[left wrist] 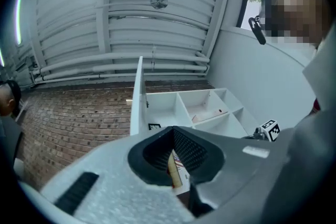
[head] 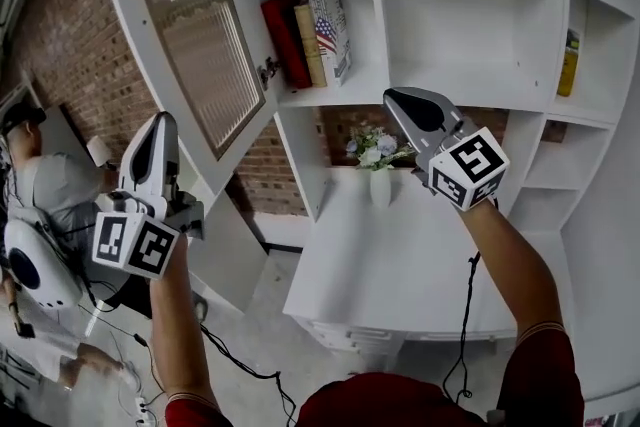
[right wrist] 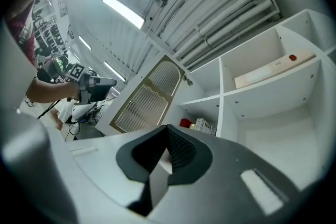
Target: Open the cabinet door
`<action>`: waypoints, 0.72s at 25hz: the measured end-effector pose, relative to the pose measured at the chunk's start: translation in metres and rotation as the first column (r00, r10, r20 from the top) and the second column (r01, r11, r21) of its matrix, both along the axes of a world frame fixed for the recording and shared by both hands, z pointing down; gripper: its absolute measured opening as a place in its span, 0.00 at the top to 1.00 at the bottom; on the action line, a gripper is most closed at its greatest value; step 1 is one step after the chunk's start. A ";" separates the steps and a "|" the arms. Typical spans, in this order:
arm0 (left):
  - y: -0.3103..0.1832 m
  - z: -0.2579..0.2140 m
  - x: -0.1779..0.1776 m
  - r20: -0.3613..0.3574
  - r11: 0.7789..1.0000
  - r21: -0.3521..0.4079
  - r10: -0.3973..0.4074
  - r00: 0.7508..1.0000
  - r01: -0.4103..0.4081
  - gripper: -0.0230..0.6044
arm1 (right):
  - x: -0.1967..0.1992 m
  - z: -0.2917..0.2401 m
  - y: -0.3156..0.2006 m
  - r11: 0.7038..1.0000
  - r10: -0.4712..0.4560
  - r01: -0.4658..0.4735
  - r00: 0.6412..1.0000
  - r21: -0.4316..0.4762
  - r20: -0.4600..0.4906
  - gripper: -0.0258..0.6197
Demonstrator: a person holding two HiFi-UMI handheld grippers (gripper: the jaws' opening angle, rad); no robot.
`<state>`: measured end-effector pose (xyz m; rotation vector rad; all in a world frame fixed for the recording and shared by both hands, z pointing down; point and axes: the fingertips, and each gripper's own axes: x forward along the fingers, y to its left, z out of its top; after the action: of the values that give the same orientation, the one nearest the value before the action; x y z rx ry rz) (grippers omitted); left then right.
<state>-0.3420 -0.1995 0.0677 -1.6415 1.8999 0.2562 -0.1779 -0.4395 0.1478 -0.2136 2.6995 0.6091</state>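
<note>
Dark red sleeves (head: 545, 365) and a dark red shirt (head: 400, 403) show at the near edge of the white desk (head: 380, 265). The left gripper (head: 162, 120), left of the desk, and the right gripper (head: 392, 95), above its far side, are pale grey teardrop-shaped shells lined with black ribbed pads (right wrist: 181, 152). Each carries a white cube (head: 470, 167) printed with black square markers. A thin black cable (head: 463, 315) trails from the right one across the desk

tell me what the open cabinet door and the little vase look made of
Cabinet door: white matte frame, probably painted wood or board. Its ribbed translucent panel looks like reeded glass or plastic.
Vase: plain white, likely ceramic, but too small to be sure.
</note>
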 end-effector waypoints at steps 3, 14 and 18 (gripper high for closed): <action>-0.021 0.024 0.032 0.002 0.998 -0.036 0.048 0.999 -0.048 0.96 | 0.013 0.006 -0.003 1.000 -0.004 0.004 1.000 -0.012 0.011 0.94; -0.116 0.108 0.108 -0.060 0.960 -0.144 0.235 0.970 -0.242 0.96 | 0.044 0.033 0.010 0.999 0.023 -0.021 0.999 -0.037 0.038 0.94; -0.125 0.132 0.128 -0.069 0.940 -0.170 0.288 0.955 -0.296 0.96 | 0.043 0.051 0.032 0.999 0.044 -0.044 0.999 -0.020 0.026 0.94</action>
<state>-0.2135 -0.3247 0.2001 -2.0575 1.7469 0.2487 -0.1347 -0.4073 0.1985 -0.2849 2.6823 0.5893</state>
